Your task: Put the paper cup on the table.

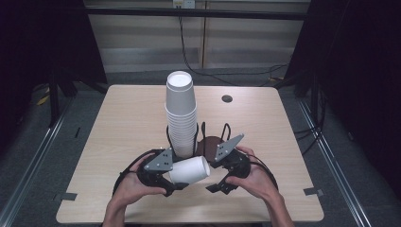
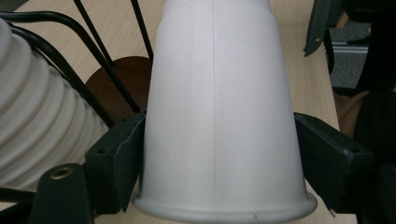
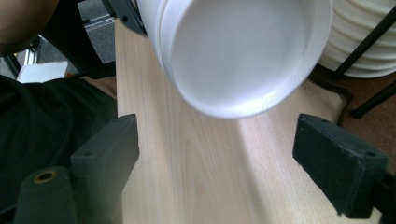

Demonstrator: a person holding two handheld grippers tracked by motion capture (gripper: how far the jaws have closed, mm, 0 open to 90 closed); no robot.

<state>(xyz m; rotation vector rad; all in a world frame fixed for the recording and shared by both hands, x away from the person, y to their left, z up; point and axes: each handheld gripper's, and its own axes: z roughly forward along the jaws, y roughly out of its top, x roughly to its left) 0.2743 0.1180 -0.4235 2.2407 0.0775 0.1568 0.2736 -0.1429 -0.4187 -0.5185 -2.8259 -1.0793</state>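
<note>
A single white paper cup point(image 1: 189, 170) lies sideways above the table's front edge, with my left gripper point(image 1: 176, 182) shut on it. In the left gripper view the black fingers point(image 2: 116, 163) press the cup point(image 2: 215, 93) on both sides just above its rolled rim. My right gripper point(image 1: 220, 182) stands open just right of the cup. In its own view the cup's round end point(image 3: 238, 51) faces it, above and ahead of the gap of the right gripper point(image 3: 224, 158). A tall stack of white cups point(image 1: 180, 118) stands upside down in a black wire holder point(image 1: 203, 137).
The holder has a round brown base point(image 1: 210, 144) on the light wooden table point(image 1: 118, 142). A dark round hole point(image 1: 227, 98) sits at the table's far right. Grey tape marks point(image 1: 66, 196) lie near both front corners. Cables run over the floor behind the table.
</note>
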